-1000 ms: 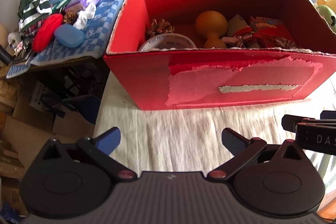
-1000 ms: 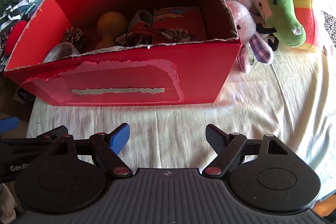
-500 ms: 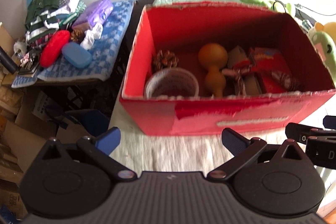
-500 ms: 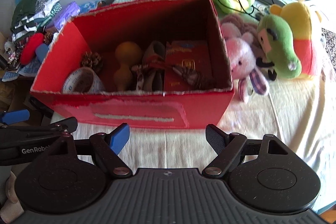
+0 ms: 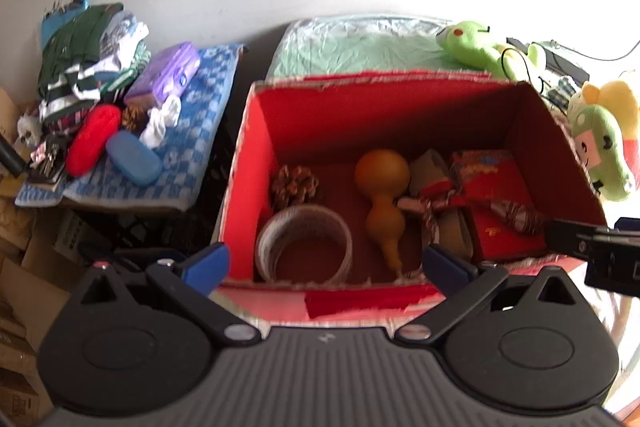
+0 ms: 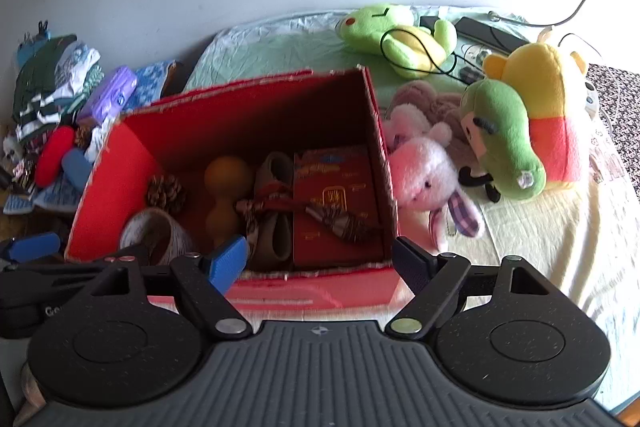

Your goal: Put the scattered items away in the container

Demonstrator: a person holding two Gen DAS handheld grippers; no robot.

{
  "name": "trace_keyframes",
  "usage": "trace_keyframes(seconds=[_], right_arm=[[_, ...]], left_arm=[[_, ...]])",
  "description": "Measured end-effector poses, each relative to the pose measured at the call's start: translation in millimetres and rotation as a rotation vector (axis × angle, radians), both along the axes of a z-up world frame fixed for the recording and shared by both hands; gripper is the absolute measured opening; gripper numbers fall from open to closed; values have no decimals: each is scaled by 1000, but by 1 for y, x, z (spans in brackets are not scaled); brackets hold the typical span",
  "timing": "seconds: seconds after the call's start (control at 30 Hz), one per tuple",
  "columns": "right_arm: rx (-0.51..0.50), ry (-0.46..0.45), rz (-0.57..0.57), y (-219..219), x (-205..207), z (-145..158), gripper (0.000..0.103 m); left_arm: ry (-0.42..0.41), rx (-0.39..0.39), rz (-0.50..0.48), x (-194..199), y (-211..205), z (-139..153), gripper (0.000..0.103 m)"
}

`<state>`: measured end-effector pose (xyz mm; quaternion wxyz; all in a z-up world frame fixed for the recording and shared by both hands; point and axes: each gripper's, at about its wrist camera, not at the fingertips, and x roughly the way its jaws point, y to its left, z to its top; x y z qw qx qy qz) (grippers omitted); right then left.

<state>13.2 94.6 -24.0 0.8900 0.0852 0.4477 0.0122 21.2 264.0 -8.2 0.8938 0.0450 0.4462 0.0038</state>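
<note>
A red cardboard box (image 5: 244, 163) (image 6: 102, 163) stands on the cloth-covered table. Inside lie a tape roll (image 5: 304, 247) (image 6: 158, 235), a pine cone (image 5: 294, 183) (image 6: 166, 189), an orange gourd (image 5: 384, 195) (image 6: 224, 191), a red packet (image 5: 492, 195) (image 6: 334, 203) and a patterned cloth strip (image 6: 320, 211). My left gripper (image 5: 326, 265) is open and empty above the box's near wall. My right gripper (image 6: 320, 261) is open and empty, also raised over the near wall.
Plush toys sit right of the box: a pink rabbit (image 6: 428, 179), a green-yellow one (image 6: 520, 139), a light green one (image 6: 396, 31). Left, a blue checked cloth (image 5: 192, 131) carries a red case (image 5: 92, 139), blue case (image 5: 132, 157), purple pack (image 5: 164, 77) and clothes.
Both grippers have risen and now look down into the box from above its near wall. Both stay open and empty. Nothing in the box has moved.
</note>
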Motion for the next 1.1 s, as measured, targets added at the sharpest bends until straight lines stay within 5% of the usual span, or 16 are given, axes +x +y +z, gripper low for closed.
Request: trace_keyframes(seconds=[0.5,1.1], right_arm=[[-20,-88,-39,-4,31,18,83],[-12,-94,-81,-7,51,5,83]], left_arm=[[-81,11,31,32,-1,30,102],[-120,39,3,52,-11,21,102]])
